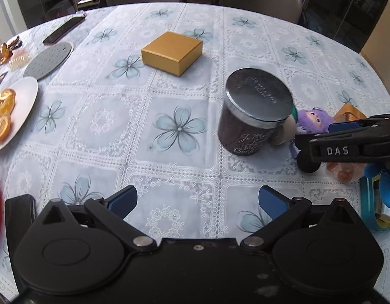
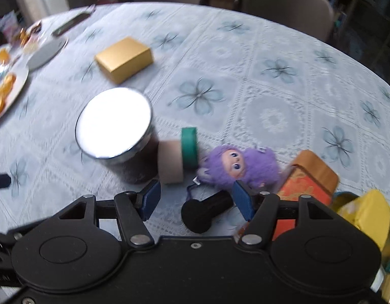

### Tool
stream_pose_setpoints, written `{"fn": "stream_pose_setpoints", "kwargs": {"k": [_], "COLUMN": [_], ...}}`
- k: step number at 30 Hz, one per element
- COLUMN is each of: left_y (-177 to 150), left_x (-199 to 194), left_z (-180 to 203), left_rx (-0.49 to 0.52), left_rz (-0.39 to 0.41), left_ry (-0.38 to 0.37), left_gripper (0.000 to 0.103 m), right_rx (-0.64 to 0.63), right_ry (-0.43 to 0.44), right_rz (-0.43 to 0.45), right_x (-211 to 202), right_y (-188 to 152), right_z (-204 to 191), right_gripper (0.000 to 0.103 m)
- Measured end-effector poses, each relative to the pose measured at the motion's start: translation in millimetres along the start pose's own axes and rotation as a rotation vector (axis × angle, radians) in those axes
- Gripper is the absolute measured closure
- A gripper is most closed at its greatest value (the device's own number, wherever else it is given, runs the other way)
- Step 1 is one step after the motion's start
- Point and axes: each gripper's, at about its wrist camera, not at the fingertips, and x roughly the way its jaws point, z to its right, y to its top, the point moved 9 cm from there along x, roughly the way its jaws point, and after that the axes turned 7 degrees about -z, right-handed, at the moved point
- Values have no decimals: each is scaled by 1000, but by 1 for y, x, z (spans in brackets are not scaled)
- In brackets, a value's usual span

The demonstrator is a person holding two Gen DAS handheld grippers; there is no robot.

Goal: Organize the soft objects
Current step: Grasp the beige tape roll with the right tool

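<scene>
A purple plush doll (image 2: 242, 168) lies on the tablecloth just ahead of my right gripper (image 2: 197, 200), which is open and empty above a black cylinder (image 2: 205, 211). The doll also shows in the left wrist view (image 1: 314, 119), behind the dark jar (image 1: 255, 111). A blue plush toy (image 1: 382, 185) sits at the right edge by a teal tin (image 1: 370, 207). My left gripper (image 1: 197, 204) is open and empty over the cloth. The right gripper (image 1: 347, 141) shows from the side at the right of the left wrist view.
A gold box (image 1: 173, 52) sits mid-table. A plate of orange slices (image 1: 15, 111), grey mat (image 1: 48, 59) and phone (image 1: 64, 29) lie left. Tape rolls (image 2: 181, 155) rest beside the jar (image 2: 119, 131). An orange tin (image 2: 306, 182) and a yellow object (image 2: 367, 215) stand right.
</scene>
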Motion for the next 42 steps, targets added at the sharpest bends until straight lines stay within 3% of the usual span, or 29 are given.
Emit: {"fn": "stream_pose_setpoints", "kwargs": {"k": [4,12,16,20,26,30,35,42], "left_y": [5,22,32,46,65,67,67,101], "left_x": [5,13,18,20,30,32,31,32], "left_z": [-11,-24,-29,-41,-63,-71,-78,-71], "left_rx": [-32,-70,-91,-108,-162,-199,-210,-161], "left_rz": [-8,-8,-11,10,11,1,7,2], "left_ry": [8,25,34,59,80,90,87,23], "left_gripper": [1,1,1,1,1,1,1,1], "right_rx": [-62,-64,-50,-28,95,119,238,308], "right_ry": [-60,-103,-58,-33,211,137,161,102], "right_rz": [-14,-6,-25,17,123,94,51,-2], "right_x": [17,41,57,53,54,94,108,89], "right_y": [13,53,68,87,140,172,171,146], "right_z": [4,33,36,42,38,35,60,91], "right_gripper": [45,47,47,47,47,53,62,58]}}
